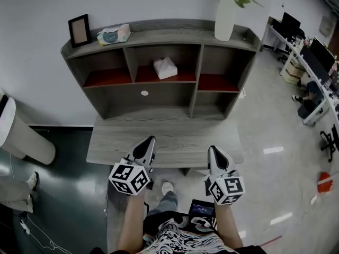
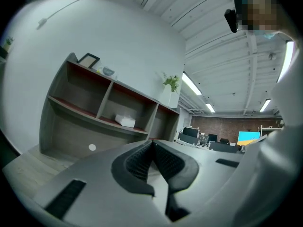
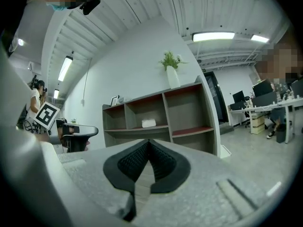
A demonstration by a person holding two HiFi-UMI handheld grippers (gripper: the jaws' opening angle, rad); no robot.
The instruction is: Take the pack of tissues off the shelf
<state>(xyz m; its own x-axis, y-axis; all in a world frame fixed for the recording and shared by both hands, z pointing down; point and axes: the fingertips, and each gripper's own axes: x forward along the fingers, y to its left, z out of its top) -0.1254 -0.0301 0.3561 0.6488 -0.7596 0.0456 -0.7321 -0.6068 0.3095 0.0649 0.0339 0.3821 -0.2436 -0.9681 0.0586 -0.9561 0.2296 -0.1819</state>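
Grey wooden shelf unit (image 1: 159,38) against a white wall, its upper compartments floored in red. On its top board: a dark picture frame (image 1: 79,29) at the left end, a teal-printed packet (image 1: 113,34) beside it, and a white vase with green leaves (image 1: 225,16) at the right end. A small white round dot (image 1: 144,93) sits on the back panel of the wide lower bay. Office desks with monitors (image 1: 312,57) stand off to the right.

The pack of tissues (image 1: 165,67) is white, soft-edged and slightly askew. It lies alone in the upper middle compartment, on the red floor, with the front open.

A grey desk top (image 1: 164,142) lies between the shelf and the grippers. Left gripper (image 1: 152,139) and right gripper (image 1: 212,148) are held level over the near edge of the desk, each with its jaws pressed together on nothing. The pack is well apart from both, ahead and above, roughly between their lines.
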